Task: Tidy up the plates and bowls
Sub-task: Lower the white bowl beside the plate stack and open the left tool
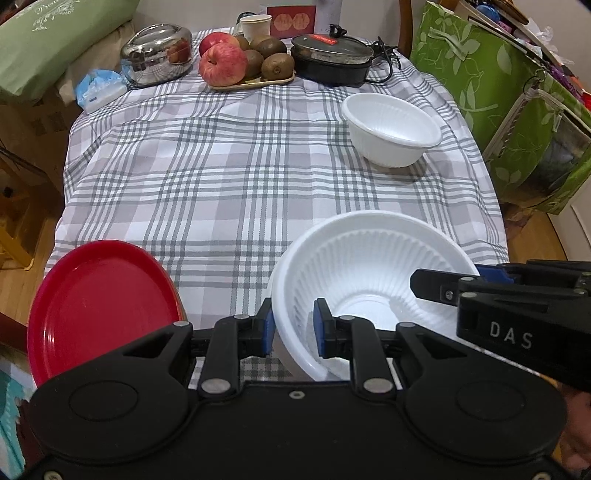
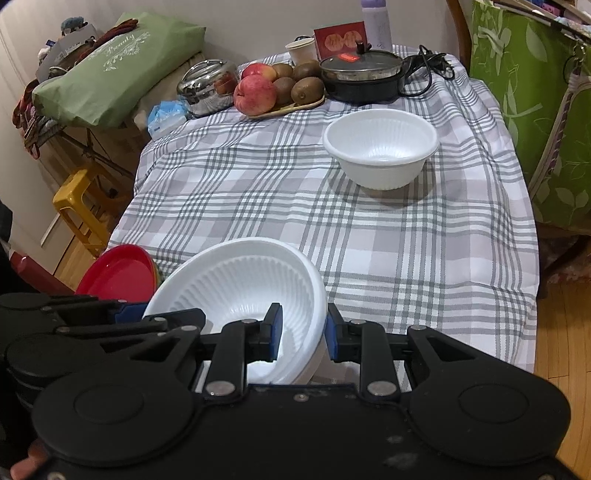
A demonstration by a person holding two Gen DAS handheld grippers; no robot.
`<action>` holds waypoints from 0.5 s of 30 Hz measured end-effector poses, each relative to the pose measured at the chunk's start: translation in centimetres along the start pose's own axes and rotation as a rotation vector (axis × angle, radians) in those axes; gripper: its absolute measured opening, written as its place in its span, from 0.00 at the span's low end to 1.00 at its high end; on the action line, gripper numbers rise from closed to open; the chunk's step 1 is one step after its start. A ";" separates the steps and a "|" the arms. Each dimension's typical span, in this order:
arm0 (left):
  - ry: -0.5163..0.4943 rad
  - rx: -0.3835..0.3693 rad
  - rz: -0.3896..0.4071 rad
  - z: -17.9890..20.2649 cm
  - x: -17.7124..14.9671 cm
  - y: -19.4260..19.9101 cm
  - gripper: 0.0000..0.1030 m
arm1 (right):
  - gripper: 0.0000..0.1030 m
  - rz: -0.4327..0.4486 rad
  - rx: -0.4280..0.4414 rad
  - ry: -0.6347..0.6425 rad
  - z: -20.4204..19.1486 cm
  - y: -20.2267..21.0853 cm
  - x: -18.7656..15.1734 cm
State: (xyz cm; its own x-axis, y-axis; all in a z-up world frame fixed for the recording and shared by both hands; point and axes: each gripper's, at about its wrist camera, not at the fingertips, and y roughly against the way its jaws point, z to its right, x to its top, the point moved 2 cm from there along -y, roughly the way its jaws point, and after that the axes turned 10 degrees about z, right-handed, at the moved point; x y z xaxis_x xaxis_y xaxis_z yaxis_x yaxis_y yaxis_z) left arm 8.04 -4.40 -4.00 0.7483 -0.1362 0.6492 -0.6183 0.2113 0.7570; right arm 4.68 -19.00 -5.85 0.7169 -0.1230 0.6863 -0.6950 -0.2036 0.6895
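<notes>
A ribbed white bowl [image 1: 369, 266] sits at the near edge of the table, held from both sides. My left gripper [image 1: 293, 326] is shut on its left rim, one blue pad inside and one outside. My right gripper [image 2: 304, 334] is shut on the right rim of the same bowl [image 2: 240, 280]; it also shows from the side [image 1: 454, 280]. A second white wall shows just beneath the bowl, perhaps another bowl nested under it. A stack of plates with a red plate [image 1: 99, 306] on top lies left of the bowl. Another white bowl [image 2: 380, 147] stands alone farther back on the right.
At the back of the checked tablecloth [image 1: 221, 177] are a tray of apples and kiwis [image 1: 243, 59], a steel pot [image 1: 157, 53], a black electric pan [image 1: 332, 59], a paper cup [image 1: 255, 26] and a tissue pack [image 1: 99, 88]. Green bags [image 1: 517, 103] stand right of the table; a yellow stool [image 2: 81, 206] left.
</notes>
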 end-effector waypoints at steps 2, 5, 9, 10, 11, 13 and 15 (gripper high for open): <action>0.001 -0.003 -0.001 -0.1 0.1 -0.1 0.27 | 0.27 0.003 -0.004 0.007 0.0 -0.1 0.0; 0.005 -0.007 0.000 -0.2 0.0 -0.1 0.27 | 0.27 0.002 -0.008 0.013 0.0 -0.2 0.0; 0.008 -0.009 -0.003 -0.3 0.1 -0.1 0.27 | 0.27 0.000 -0.009 0.017 0.0 -0.2 0.0; 0.006 -0.007 -0.005 -0.3 0.1 -0.1 0.27 | 0.27 0.000 -0.008 0.018 0.0 -0.2 0.0; 0.002 -0.006 -0.004 -0.3 0.1 -0.1 0.27 | 0.27 0.001 -0.009 0.018 0.0 -0.1 0.0; 0.000 -0.006 -0.007 -0.4 0.0 -0.2 0.27 | 0.27 0.002 -0.015 0.018 0.0 -0.1 0.0; 0.000 -0.007 -0.011 -0.5 0.0 -0.2 0.27 | 0.27 0.002 -0.016 0.017 0.1 -0.1 0.0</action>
State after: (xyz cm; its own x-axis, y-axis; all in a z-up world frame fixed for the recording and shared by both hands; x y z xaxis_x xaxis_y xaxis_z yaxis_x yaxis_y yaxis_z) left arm 8.27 -3.99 -4.17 0.7548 -0.1384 0.6411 -0.6086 0.2165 0.7633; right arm 4.72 -19.05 -5.95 0.7146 -0.1070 0.6913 -0.6973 -0.1876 0.6918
